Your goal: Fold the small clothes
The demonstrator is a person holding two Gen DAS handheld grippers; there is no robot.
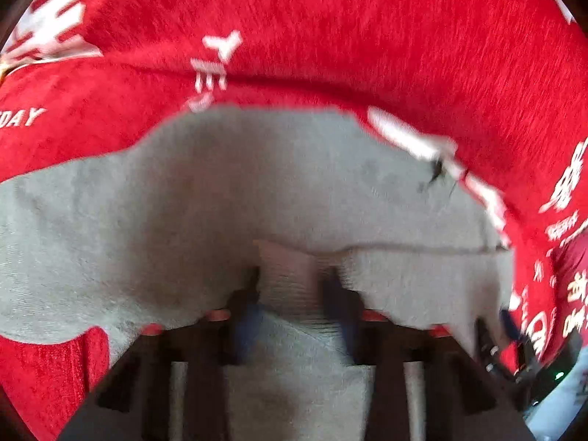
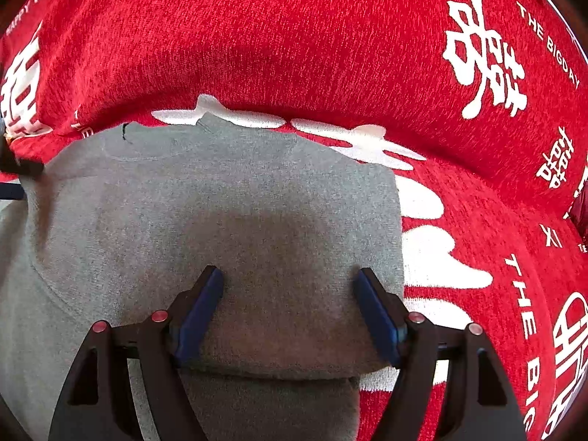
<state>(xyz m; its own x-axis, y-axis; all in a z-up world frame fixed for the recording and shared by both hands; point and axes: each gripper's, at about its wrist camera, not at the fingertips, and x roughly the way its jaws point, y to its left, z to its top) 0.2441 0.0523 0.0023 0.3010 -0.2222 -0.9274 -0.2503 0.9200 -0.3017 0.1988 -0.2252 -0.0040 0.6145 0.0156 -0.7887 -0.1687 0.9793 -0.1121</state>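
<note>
Grey knit garment [image 2: 205, 213] lies partly doubled on the red printed cloth [image 2: 294, 36], one layer's edge already lapped over another. The left hand-held gripper [image 1: 292, 286] pinches a ribbed fold of it; the right hand-held gripper [image 2: 288, 275] hovers spread apart above. Folding seems midway.

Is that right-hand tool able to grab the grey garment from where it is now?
Probably yes. The right tool is open, its fingers set right over the grey garment on the red cloth, with nothing between them.
</note>
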